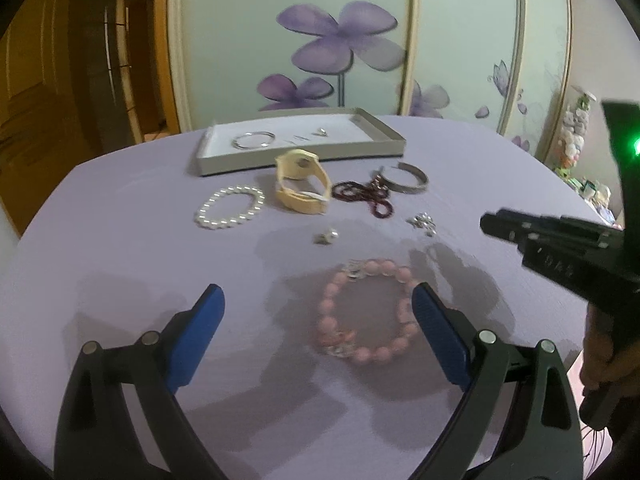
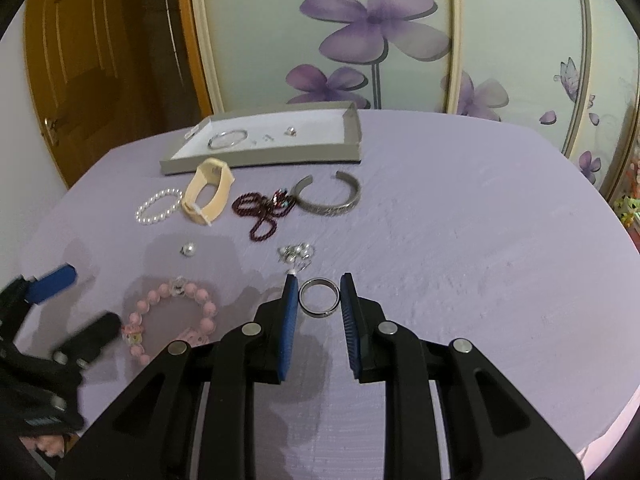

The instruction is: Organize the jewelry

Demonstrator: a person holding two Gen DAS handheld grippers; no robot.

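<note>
Carrying the ring (image 2: 316, 313) to the tray (image 2: 260, 158) is the step as I judge it. The right claw (image 2: 319, 283) stands nearly closed, its blue pads (image 2: 290, 312) touching the ring on either side near their tips, so it looks gripped. The ring hangs over the table (image 2: 460, 260) at the middle of the right view. The tray lies at eleven o'clock from it, beyond the other pieces.

To do it well, keep the squeeze even; a round band held only at the tips could roll or pop out. Pass above the charms (image 2: 296, 252) just past the tips at twelve o'clock and the dark beads (image 2: 260, 216) at eleven. Set it down on bare white lining, apart from the bangle (image 2: 227, 139), before letting go.

The left claw (image 1: 317, 291) is spread wide and holds nothing. The pink bracelet (image 1: 325, 312) lies under its gap, toward the three o'clock pad.

Hard to make out: in the left view the right claw's tip is dark and blurred, and the ring cannot be seen there. Whether the ring has cleared the table I cannot tell for sure. The small bits in the tray are too tiny to name. In the right view the left claw is smeared at nine o'clock, and a finger covers the bracelet's near side
</note>
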